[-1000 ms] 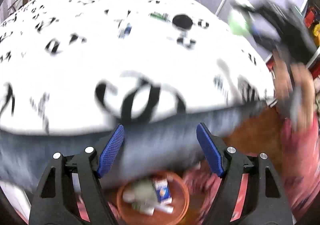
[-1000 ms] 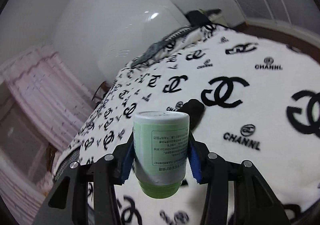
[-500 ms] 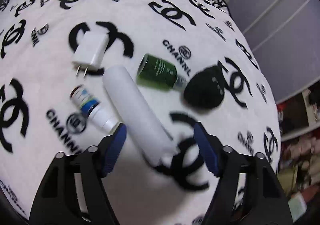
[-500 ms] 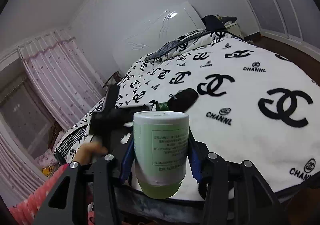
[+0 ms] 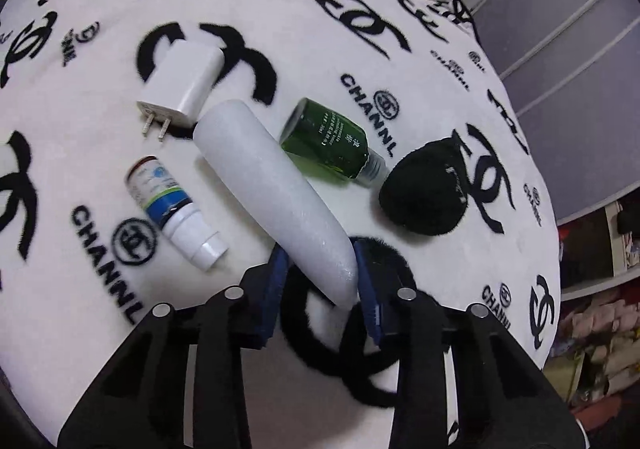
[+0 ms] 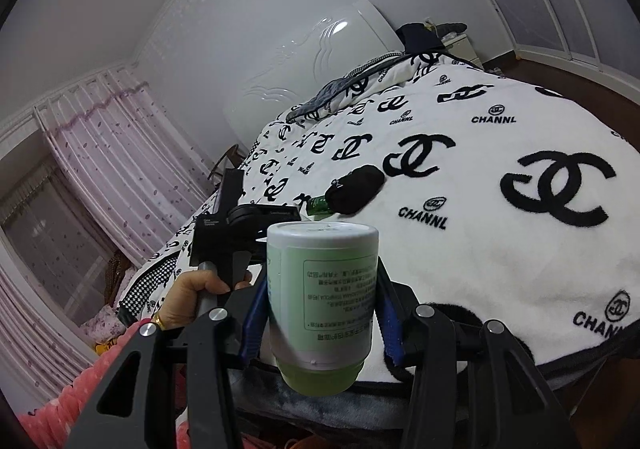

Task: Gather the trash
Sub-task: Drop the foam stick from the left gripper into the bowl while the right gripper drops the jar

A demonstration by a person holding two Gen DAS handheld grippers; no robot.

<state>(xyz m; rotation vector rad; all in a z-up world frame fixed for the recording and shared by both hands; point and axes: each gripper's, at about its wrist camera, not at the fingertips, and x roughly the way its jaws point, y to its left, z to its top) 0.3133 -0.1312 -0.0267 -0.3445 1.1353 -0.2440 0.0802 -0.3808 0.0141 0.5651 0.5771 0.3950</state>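
In the left wrist view a long white foam cylinder (image 5: 272, 193) lies on the bed blanket (image 5: 420, 9). My left gripper (image 5: 318, 281) has closed its blue pads on the cylinder's near end. Beside it lie a small white dropper bottle (image 5: 170, 205), a dark green bottle (image 5: 330, 143), a white plug charger (image 5: 180, 85) and a black pouch (image 5: 426, 189). In the right wrist view my right gripper (image 6: 320, 313) is shut on a pale green jar (image 6: 322, 301), held above the bed's near edge. The left gripper's body (image 6: 236, 233) shows to the left there.
The bed's white headboard (image 6: 320, 61) and pink curtains (image 6: 100, 169) stand behind. The black pouch (image 6: 354, 187) and green bottle (image 6: 320, 205) also show in the right wrist view. Grey wardrobe doors (image 5: 560, 41) and cluttered shelves (image 5: 592, 289) are beyond the bed's right side.
My left gripper swung from the bed's edge, over an orange bin, onto the bed and closed on the white cylinder. The right gripper kept the green jar and drew back slightly.
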